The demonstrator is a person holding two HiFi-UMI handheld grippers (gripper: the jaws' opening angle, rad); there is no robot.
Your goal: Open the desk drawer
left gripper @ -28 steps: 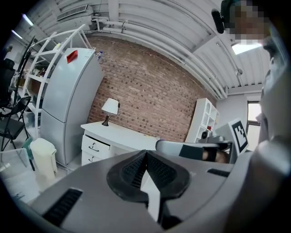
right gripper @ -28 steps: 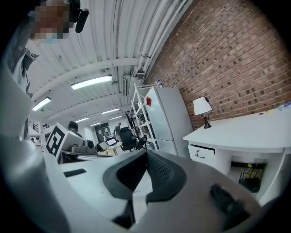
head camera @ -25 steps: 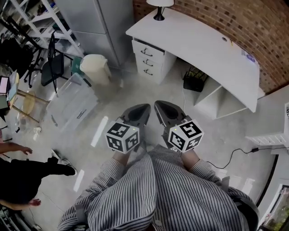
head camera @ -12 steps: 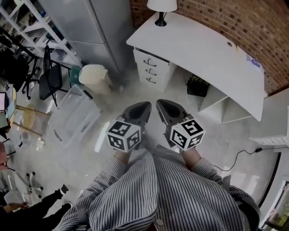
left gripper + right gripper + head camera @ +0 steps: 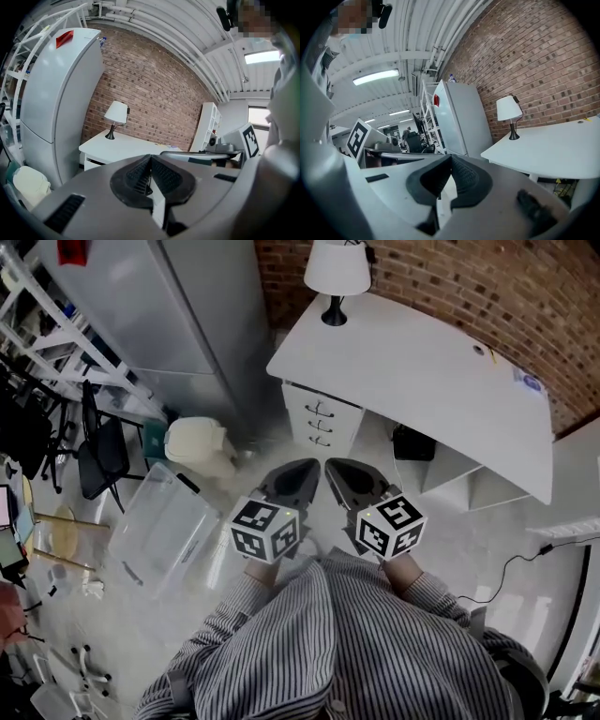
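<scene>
Brick wall point(image 5: 450, 277); fridge point(image 5: 169, 324) red label point(image 5: 64, 38) illegible; left gripper point(image 5: 150, 161), right gripper point(image 5: 451, 160) closed, empty.

A red brick wall point(image 5: 450, 277) stood ahead of the left gripper point(image 5: 302, 465) and the right gripper point(image 5: 333, 465). A white desk point(image 5: 422, 371) stood against it, with a white-shaded lamp point(image 5: 337, 268) at its far left corner. Left of the left gripper rose a tall white fridge point(image 5: 178, 324), then white metal shelving point(image 5: 56, 343) and a black chair point(image 5: 98, 456). The floor point(image 5: 450, 540) beneath was pale grey and glossy. A strip light point(image 5: 375, 77) glowed on the ceiling overhead.
</scene>
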